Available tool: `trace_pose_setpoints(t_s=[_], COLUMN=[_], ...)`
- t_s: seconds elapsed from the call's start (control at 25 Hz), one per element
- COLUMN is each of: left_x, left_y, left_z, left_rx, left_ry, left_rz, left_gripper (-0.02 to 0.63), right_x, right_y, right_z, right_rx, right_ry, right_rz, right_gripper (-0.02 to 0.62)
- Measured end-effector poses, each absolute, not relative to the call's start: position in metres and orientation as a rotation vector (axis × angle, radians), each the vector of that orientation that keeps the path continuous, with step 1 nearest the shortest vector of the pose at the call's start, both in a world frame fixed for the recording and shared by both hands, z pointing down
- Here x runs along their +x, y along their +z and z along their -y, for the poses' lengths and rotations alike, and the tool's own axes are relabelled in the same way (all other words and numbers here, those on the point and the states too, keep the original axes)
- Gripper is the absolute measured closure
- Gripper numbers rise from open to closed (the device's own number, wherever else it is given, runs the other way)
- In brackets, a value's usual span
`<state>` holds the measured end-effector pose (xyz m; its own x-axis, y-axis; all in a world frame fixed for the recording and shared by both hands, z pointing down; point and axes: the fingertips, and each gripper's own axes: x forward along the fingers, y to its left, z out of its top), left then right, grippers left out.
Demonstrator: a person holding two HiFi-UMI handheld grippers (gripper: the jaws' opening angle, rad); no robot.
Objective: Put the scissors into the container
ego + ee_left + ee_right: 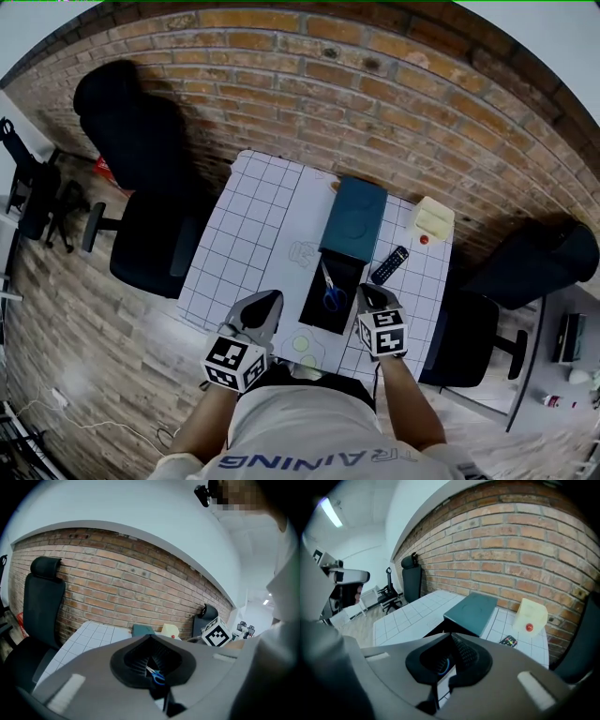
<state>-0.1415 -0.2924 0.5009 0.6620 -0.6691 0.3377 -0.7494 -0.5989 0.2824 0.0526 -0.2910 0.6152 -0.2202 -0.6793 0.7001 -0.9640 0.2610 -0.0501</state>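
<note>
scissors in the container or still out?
In. Head view shows the scissors lying on the floor of the open black container.

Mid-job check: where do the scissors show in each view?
Head view: scissors lie in the black container, just below centre.
Left gripper view: scissors low centre, glimpsed through the jaw opening.
Right gripper view: only a blue handle arc, low centre, probably the scissors.
Shared landmark: the teal box beyond the container.
</note>
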Motion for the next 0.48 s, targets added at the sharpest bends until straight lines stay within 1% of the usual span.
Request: trace_pose_setpoints(t_s=[0.48], left_x=[-0.065], left_y=[0.433], left_z=[0.289], left_rx=[2.654], left_ry=[0.147], left_rz=[1.078], left_gripper=[0.604], right_x=[0.122], right_y=[0.453], right_z=[0.282], right_rx=[1.817], right_ry=[0.399], right_rz=[2.279], right_gripper=[0.58])
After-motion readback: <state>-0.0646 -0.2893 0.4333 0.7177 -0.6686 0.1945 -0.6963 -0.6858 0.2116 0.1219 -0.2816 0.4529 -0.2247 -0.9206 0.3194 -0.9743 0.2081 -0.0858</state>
